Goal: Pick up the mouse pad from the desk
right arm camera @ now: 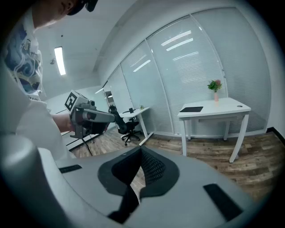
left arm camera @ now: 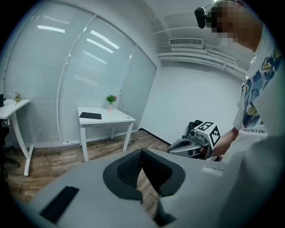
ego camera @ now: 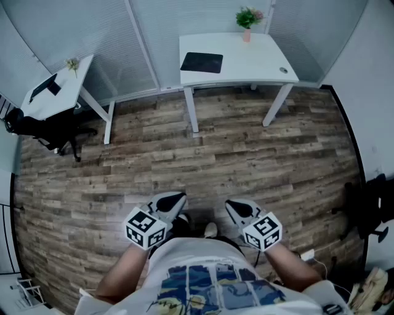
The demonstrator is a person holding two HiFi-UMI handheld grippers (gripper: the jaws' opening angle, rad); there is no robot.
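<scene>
Currently left gripper [ego camera: 173, 201] and right gripper [ego camera: 237, 209] held low by person's torso, well apart from white desk [ego camera: 258, 61]. Left jaws closed tip to tip, nothing between. Right jaws likewise closed, empty. Black mouse pad [ego camera: 202, 62] lies flat at desk's left end, near front edge. Potted plant [ego camera: 247, 18] at back edge.

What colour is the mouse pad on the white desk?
Black. The mouse pad shows best in the head view, lying on the desk.
</scene>
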